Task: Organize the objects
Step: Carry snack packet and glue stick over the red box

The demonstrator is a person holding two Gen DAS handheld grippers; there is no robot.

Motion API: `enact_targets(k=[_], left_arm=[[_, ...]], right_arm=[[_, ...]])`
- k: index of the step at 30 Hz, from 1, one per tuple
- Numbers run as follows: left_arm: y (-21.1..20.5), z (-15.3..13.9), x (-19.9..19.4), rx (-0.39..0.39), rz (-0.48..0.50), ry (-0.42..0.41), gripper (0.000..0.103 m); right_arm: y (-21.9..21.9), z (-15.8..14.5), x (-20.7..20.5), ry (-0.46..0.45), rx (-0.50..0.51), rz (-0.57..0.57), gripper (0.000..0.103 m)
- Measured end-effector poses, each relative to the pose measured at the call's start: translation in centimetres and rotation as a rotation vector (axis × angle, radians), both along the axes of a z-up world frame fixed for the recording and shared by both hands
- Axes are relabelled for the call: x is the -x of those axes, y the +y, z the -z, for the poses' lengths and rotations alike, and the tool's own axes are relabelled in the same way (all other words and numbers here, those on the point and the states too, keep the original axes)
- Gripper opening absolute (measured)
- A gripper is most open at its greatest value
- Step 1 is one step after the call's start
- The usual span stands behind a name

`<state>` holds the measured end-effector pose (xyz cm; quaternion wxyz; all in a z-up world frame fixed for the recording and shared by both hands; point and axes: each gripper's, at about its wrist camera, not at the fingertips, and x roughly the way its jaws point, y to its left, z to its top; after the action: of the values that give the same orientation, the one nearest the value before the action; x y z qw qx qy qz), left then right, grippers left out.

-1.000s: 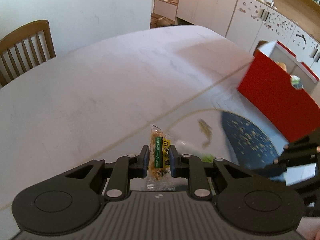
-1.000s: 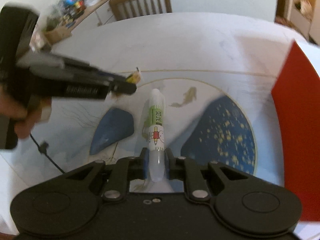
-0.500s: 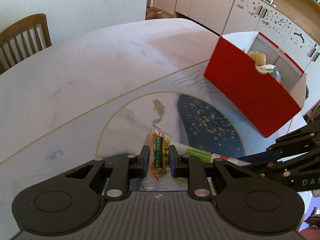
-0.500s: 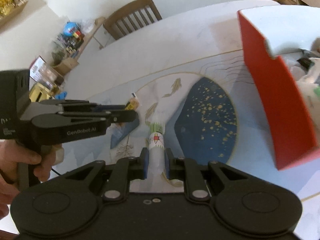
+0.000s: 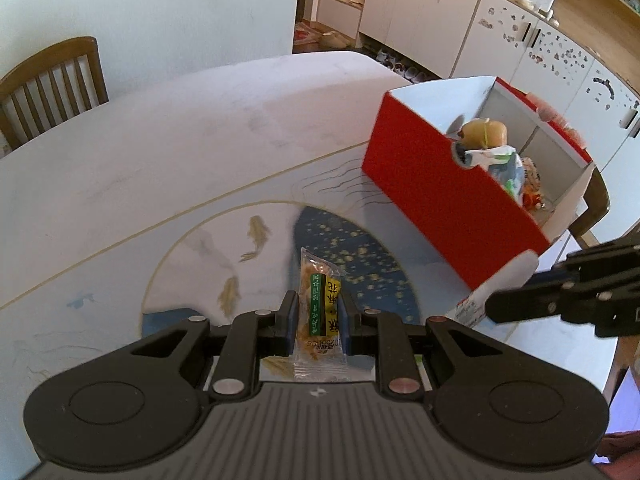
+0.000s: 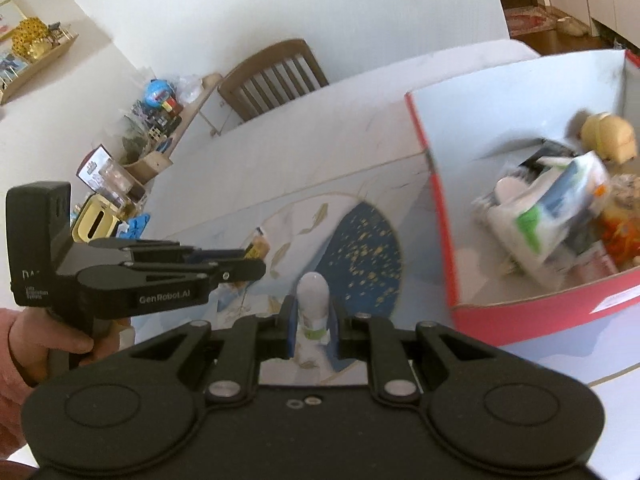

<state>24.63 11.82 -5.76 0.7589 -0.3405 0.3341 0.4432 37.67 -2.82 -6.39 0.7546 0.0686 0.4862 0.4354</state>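
Note:
My left gripper (image 5: 318,312) is shut on a clear snack packet (image 5: 320,304) with a green and yellow label, held above the blue patterned mat (image 5: 352,264). My right gripper (image 6: 313,312) is shut on a white tube (image 6: 314,300) with a green label, raised above the mat near the box's front left corner. The red box (image 5: 444,188) with white inside stands at the right and holds several items, among them a tan toy (image 5: 482,132) and a white and green pouch (image 6: 548,208). The right gripper and tube (image 5: 504,280) show at the right of the left wrist view; the left gripper (image 6: 248,260) shows at the left of the right wrist view.
The white table (image 5: 160,152) stretches to the left and back. A wooden chair (image 5: 52,88) stands at its far left edge. White cabinets (image 5: 440,12) line the back wall. A cluttered shelf (image 6: 152,136) sits beyond the table in the right wrist view.
Both grippers have risen and moved toward the red box, each holding its item. The box now sits closer and its contents show from above.

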Motion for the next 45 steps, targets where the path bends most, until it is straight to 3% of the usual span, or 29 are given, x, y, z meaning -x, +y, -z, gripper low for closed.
enact_targets(k=[14, 21, 27, 33, 45], left_arm=[[0.2, -5.3, -6.8, -0.083, 0.057, -0.011, 0.019], [2.0, -7.4, -12.1, -0.127, 0.127, 0.003, 0.019], [4.3, -7.6, -16.5, -0.119, 0.164, 0.005, 0.019], [6.1, -6.3, -20.6, -0.106, 0.196, 0.06, 0.019], [8.4, -2.3, -23.9, -0.035, 0.199, 0.149, 0.019]], right_arm=[[-6.5, -5.2, -4.4, -0.139, -0.157, 0.085, 0.015], [-10.1, -7.0, -8.1, -0.247, -0.166, 0.201, 0.015], [-12.7, -6.0, -10.5, -0.295, -0.104, 0.268, 0.015], [-14.3, -3.5, -12.0, -0.3, -0.04, 0.317, 0.015], [-13.8, 0.3, -11.7, -0.297, 0.059, 0.27, 0.015]])
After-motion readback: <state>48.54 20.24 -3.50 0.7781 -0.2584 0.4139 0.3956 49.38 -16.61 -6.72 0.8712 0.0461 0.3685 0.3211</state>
